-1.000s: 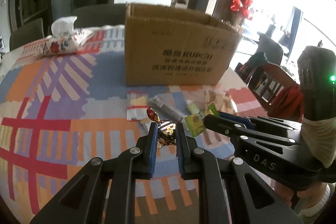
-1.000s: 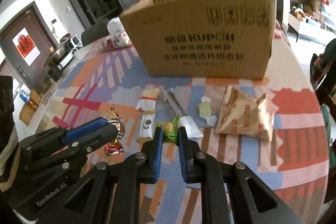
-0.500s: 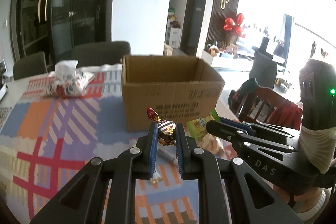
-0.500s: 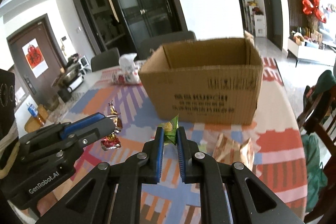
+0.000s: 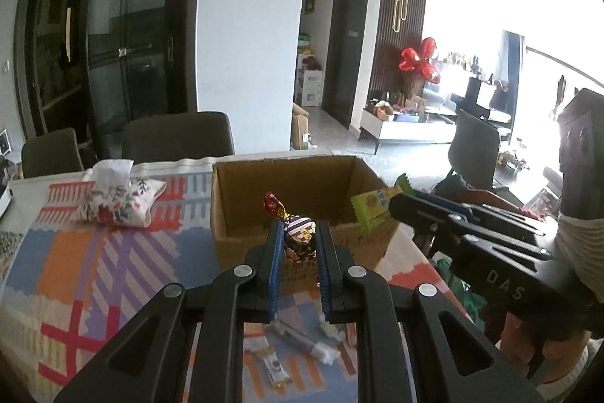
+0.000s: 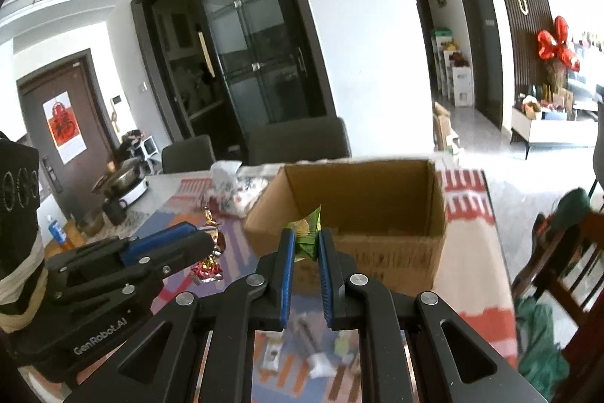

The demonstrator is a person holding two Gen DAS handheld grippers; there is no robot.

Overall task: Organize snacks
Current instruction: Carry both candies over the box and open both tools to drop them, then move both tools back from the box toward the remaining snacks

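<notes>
An open cardboard box [image 5: 241,233] stands on the table; it also shows in the right wrist view [image 6: 396,252]. My left gripper [image 5: 298,237] is shut on a foil-wrapped candy [image 5: 298,233] with a red twisted end, held in the air just in front of the box's near wall. My right gripper [image 6: 304,240] is shut on a green snack packet [image 6: 305,237], held beside it to the right, near the box's front rim. The packet shows in the left wrist view [image 5: 373,206], the candy in the right wrist view [image 6: 209,252].
Several loose snack wrappers [image 5: 298,346] lie on the patterned tablecloth [image 5: 94,270] below the grippers. A floral tissue pack [image 5: 117,199] lies at the back left. Dark chairs [image 5: 177,138] stand behind the table, a wooden chair [image 6: 558,270] at the right edge.
Both grippers have risen from the table with their snacks and moved toward the box. The box opening now shows from above its rim.
</notes>
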